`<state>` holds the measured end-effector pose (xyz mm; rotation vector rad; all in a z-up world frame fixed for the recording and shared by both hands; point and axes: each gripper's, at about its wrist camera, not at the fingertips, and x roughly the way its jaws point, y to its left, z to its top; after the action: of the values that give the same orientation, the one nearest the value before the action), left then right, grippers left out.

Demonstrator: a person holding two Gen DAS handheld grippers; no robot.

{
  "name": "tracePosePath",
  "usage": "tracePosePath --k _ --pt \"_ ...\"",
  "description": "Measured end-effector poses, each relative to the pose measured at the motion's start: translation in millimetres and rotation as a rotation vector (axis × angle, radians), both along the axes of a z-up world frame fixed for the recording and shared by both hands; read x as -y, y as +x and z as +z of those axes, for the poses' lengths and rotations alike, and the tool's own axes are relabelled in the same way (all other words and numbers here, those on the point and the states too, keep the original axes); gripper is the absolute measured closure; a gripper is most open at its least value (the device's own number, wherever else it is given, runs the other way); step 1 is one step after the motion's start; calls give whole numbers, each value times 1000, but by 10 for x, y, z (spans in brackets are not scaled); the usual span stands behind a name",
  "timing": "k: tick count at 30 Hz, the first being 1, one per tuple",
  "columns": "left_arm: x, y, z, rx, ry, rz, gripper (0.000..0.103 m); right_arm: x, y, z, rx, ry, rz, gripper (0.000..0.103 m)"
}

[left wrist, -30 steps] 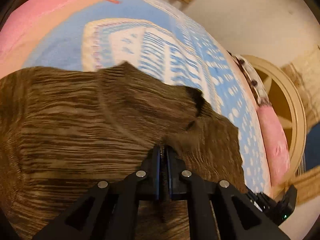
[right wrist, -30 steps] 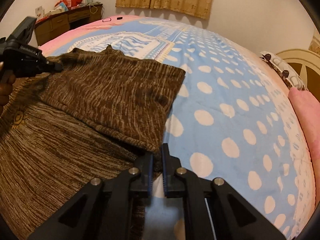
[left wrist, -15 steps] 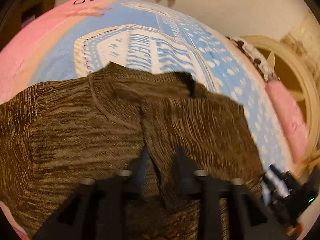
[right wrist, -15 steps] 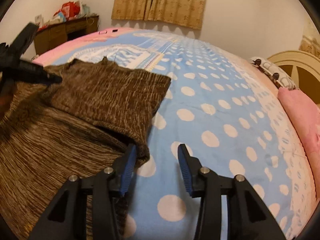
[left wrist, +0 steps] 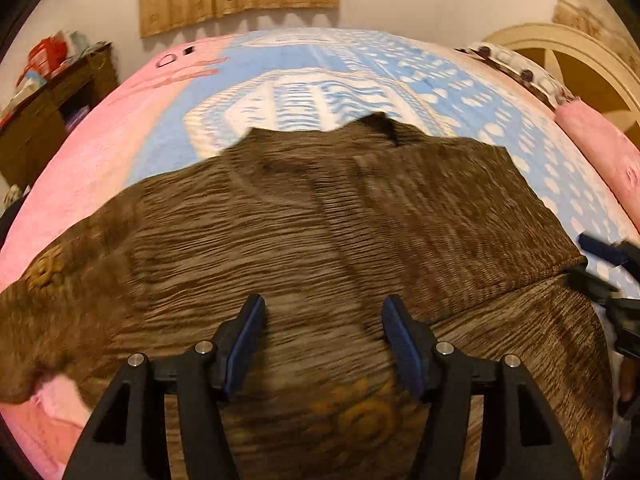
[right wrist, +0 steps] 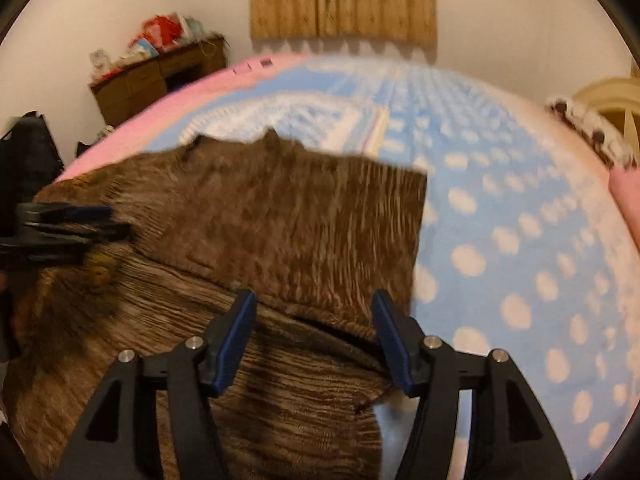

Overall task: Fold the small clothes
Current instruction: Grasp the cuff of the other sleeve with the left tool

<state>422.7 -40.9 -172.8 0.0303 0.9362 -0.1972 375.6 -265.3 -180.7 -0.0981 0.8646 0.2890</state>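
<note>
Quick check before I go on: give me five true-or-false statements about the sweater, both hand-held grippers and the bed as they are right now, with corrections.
1. The left hand-held gripper is shut on the sweater. False: its jaws stand open and hold nothing.
2. The right hand-held gripper is open. True.
3. One side of the sweater is folded over its middle. True.
4. The sweater lies on a bare wooden floor. False: it lies on a bed cover, blue with white dots.
5. A curtain hangs on the wall beyond the bed. True.
</note>
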Motion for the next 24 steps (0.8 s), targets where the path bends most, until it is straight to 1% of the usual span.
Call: tracePosePath --k 1,2,3,6,8,9,11,13,15,16,18,19,21,23,24 --pt "-66 -53 36 7 -2 4 41 -1 9 -80 -39 -15 -8 41" --pt "-166 -117 81 19 2 10 41 0 -19 -114 -49 -23 -8 41" --pt "-299 -217 130 33 14 21 41 -9 -88 -115 -26 -41 0 41" --pt "-747 -433 237 67 56 69 41 -54 -242 -44 2 -110 4 41" --pt "-1148 -561 288 77 85 142 41 -61 -315 50 37 -116 -1 41" --pt "-1385 -633 309 80 95 193 41 -89 -366 133 65 -112 -1 41" --pt "-1857 -770 316 73 118 309 41 -146 -409 242 92 -102 5 41" --pt "-2226 -885 281 61 112 393 41 -283 -458 338 114 -91 25 38" --pt "-2615 -1029 223 41 104 502 41 -499 -533 394 130 -90 65 36" --pt "-2765 -1090 195 31 82 543 41 -575 -567 400 133 -95 85 36" --pt "-3050 -1207 131 18 -1 610 41 -817 -670 405 156 -129 149 36" --pt "-3138 -1246 106 20 -29 634 41 -893 -715 401 168 -144 169 36" --pt "-3265 -1290 48 23 -80 670 41 -1096 -834 392 201 -184 225 36" --pt "-3339 -1294 -9 24 -164 683 41 -1196 -913 383 217 -202 256 36" --pt "-3374 -1296 -18 35 -194 697 41 -1245 -948 376 225 -211 270 36"
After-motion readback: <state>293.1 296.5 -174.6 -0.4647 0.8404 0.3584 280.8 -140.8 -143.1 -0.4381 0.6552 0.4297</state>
